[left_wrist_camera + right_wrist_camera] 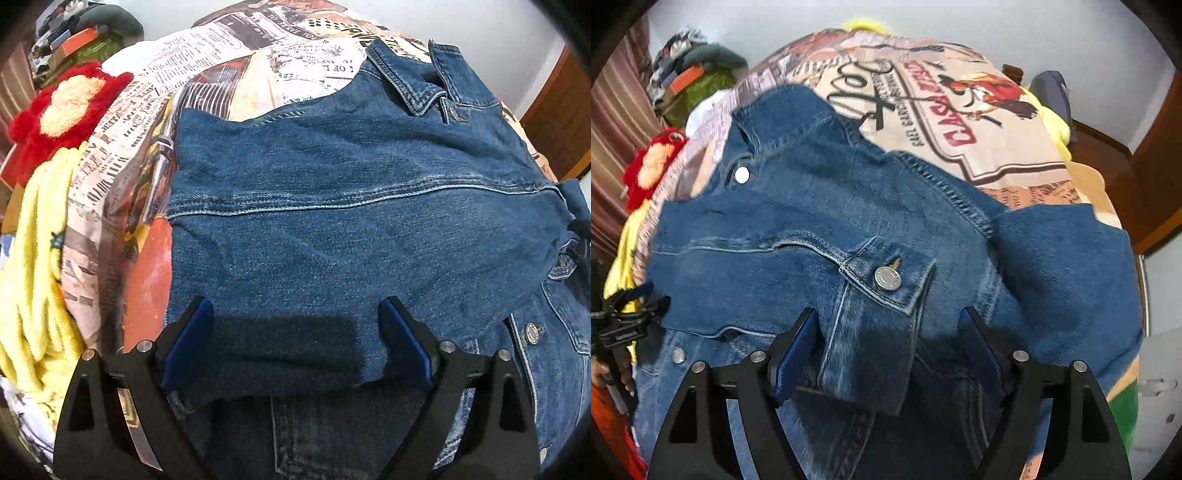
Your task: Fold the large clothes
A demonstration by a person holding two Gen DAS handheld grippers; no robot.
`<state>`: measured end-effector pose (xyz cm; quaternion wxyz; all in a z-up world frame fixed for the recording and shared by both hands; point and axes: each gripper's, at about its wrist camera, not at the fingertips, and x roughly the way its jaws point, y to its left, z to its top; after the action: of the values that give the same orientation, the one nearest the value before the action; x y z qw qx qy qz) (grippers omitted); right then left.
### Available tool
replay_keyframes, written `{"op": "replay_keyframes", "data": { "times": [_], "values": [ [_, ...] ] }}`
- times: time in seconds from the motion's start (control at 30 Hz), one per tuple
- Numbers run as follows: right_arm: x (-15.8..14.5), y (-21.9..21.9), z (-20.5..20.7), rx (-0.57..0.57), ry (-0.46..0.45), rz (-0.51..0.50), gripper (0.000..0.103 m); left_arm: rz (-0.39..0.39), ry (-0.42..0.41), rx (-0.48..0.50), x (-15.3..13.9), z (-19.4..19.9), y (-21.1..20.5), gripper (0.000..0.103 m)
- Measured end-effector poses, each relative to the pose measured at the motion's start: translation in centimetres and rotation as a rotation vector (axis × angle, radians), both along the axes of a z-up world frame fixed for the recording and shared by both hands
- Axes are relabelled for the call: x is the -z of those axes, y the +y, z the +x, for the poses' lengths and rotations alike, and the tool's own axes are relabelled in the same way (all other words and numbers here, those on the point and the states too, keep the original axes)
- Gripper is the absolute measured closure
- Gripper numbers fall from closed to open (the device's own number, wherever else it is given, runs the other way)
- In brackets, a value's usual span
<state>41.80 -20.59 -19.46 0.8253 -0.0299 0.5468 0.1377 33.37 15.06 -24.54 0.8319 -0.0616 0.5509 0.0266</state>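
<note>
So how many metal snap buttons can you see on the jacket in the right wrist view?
3 on the denim jacket: sleeve-cuff button between the open fingers, collar button upper left, front button lower left. Folds may hide more.

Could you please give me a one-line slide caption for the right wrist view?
Open right gripper straddling the buttoned cuff of a denim jacket on a printed bedspread.

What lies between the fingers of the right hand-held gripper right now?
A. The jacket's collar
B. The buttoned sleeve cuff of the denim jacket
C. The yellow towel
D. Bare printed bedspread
B: in the right wrist view the right hand-held gripper stands open with the denim jacket's buttoned sleeve cuff, metal button showing, lying between its blue fingers.
</note>
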Motion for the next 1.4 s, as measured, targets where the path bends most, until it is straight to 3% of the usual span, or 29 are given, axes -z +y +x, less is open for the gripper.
{"op": "replay_keyframes", "data": {
  "times": [0.23,0.4,0.53,0.77,0.97,1.2,1.4],
  "values": [
    [-5.6,-3.6,-1.0,0.046,-0.144,0.057,0.027,0.029,-0.089,-0.017,-4.4,1.5,-1.0,0.01],
    [-8.9,-8.3,-1.4,0.129,-0.218,0.111,0.026,0.034,-0.185,0.038,-8.9,3.3,-4.1,0.01],
    [-9.5,-13.0,-2.0,0.212,-0.242,0.087,0.026,0.005,-0.246,0.111,-11.4,4.6,-7.5,0.01],
    [-5.7,-20.9,-2.6,0.38,-0.145,0.076,0.026,-0.019,-0.267,0.258,-11.7,6.8,-14.5,0.01],
    [-0.5,-25.9,-2.5,0.51,-0.003,0.208,0.026,-0.027,-0.194,0.341,-8.5,7.9,-19.0,0.01],
    [4.5,-29.2,-0.9,0.639,0.107,0.359,0.026,-0.042,-0.088,0.381,-4.2,8.6,-20.8,0.01],
    [6.0,-29.1,0.9,0.659,0.099,0.362,0.025,-0.077,-0.07,0.371,-3.3,9.0,-20.8,0.01]
  ]
}}
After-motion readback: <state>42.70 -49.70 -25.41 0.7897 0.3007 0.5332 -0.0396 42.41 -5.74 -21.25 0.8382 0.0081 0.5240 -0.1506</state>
